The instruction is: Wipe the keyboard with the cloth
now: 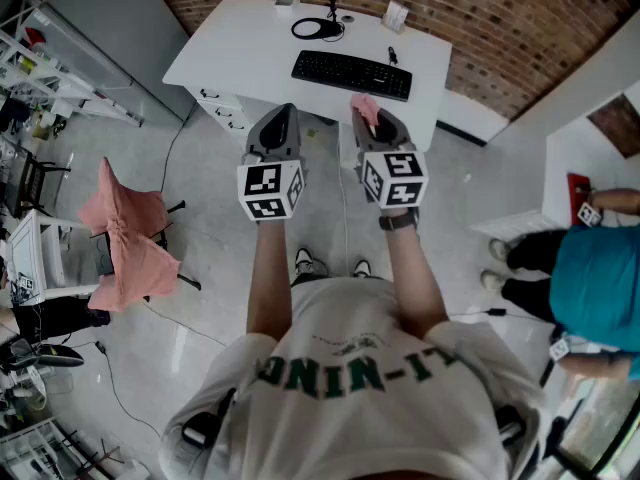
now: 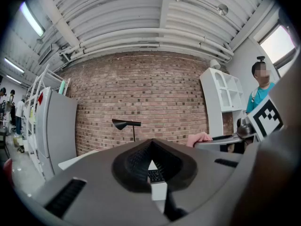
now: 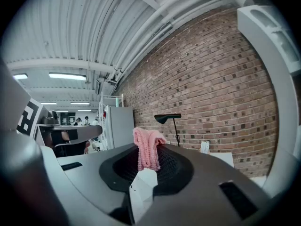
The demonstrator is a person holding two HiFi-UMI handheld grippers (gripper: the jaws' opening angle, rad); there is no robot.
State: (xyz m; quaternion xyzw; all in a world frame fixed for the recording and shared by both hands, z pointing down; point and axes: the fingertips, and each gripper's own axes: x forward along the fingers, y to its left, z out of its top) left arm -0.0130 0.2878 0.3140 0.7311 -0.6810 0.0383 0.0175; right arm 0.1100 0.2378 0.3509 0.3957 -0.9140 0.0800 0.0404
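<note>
Two grippers, head view: held up side by side over the floor, both short of the keyboard [image 1: 352, 73], which lies on the white desk [image 1: 225, 53].
Left gripper [image 1: 284, 114]: on the near side of the keyboard's left half, apart from the desk edge.
Right gripper [image 1: 372, 120]: on the near side of the keyboard's middle, with a pink cloth [image 1: 364, 106] poking out of its tip.
Behind the keyboard: a coiled cable [image 1: 318, 28] and a few small items along the desk's far edge.
Left gripper view, jaws: drawn together at the tip with nothing between them. A sliver of the keyboard shows through the gap lower down.
Right gripper view, jaws: closed on the cloth, with a bunched fold standing above the pads. How much hangs beyond them I can't tell.
Beyond the keyboard, same view: a black desk lamp [image 3: 167, 118] against the brick wall.
Progress, as I judge it: cloth in hand, wiping not begun, cloth well clear of the keys.
Risk, thin grip: only a small fold looks pinched, so dragging across the keys could pull it free.
Risk, hard tips: with so little cloth showing, the jaws themselves might scrape or press keys.
Risk, sliding: nothing steadies the keyboard, so a firm stroke could push it towards the cable.
</note>
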